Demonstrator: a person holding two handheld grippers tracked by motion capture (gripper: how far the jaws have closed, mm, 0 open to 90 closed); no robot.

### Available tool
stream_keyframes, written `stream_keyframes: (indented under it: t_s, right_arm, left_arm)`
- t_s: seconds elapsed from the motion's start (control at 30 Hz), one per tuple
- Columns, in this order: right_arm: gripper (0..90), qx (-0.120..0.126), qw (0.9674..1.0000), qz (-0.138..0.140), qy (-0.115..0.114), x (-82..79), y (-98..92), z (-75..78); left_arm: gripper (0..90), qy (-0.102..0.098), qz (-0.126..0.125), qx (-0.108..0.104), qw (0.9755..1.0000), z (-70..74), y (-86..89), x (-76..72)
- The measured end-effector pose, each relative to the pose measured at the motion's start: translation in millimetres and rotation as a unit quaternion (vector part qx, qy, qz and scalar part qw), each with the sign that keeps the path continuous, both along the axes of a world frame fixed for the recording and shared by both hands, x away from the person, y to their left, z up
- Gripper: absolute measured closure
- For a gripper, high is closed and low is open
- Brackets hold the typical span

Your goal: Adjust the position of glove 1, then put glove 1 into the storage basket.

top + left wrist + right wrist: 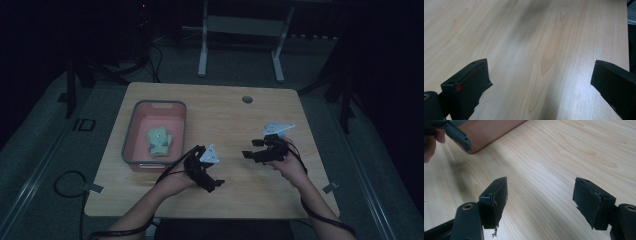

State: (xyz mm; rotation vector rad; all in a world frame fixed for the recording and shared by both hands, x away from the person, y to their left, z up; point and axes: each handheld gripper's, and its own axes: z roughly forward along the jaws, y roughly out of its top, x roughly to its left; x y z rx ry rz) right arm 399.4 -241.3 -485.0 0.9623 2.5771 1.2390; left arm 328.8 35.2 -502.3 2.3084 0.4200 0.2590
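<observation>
— Wood-grain table (220, 107), one. Left half, toward its left edge: a grey-rimmed bin (131, 135) with a pink floor, holding a pale green soft toy (159, 140) near its middle.

— Grippers?

— Two, both hand-held over the near half of the table. Left gripper (539, 82): jaws wide apart, bare wood between them, just beside the bin's near right corner. Right gripper (540, 202): jaws parted, nothing between, farther toward the right edge; the bin's corner lies ahead of it in the right gripper view.

— Step in hand, by your reckoning?

— Going for the toy, I'd judge. Nothing gripped yet.

— How to do it well?

— Lift over the bin's rim rather than nudging it. Come down on the toy from above, jaws spread wide, and close across its bulk, not a loose limb.
</observation>
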Motion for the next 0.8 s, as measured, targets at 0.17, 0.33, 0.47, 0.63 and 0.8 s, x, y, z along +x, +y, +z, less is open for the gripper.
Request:
stream_keyframes:
  t_s: [0.17, 0.33, 0.47, 0.63, 0.8]
  right_arm:
    - [28.1, -0.004, 0.9998, -0.019, -0.006, -1.5, -17.2, -6.9]
    - [29.7, -0.014, 0.9991, -0.034, -0.02, -5.9, -32.5, -12.4]
    - [32.6, -0.009, 0.999, -0.042, -0.016, -8.0, -43.5, -15.3]
    - [41.5, -0.012, 0.998, -0.055, -0.029, -6.7, -63.1, -15.1]
    - [43.8, -0.018, 0.9965, -0.077, -0.028, 3.4, -81.2, -11.8]
  left_arm:
    - [2.1, -0.003, 0.002, -0.006, 1.0, -17.2, 0.5, -6.7]
    - [2.1, 0.004, 0.015, -0.005, 0.9999, -36.1, 3.8, -13.0]
    - [2.1, 0.006, 0.02, -0.01, 0.9997, -44.4, 5.4, -15.8]
    - [2.1, -0.005, 0.03, -0.022, 0.9993, -51.3, 7.5, -21.2]
    - [2.1, -0.013, 0.039, -0.036, 0.9985, -50.0, 11.5, -24.7]
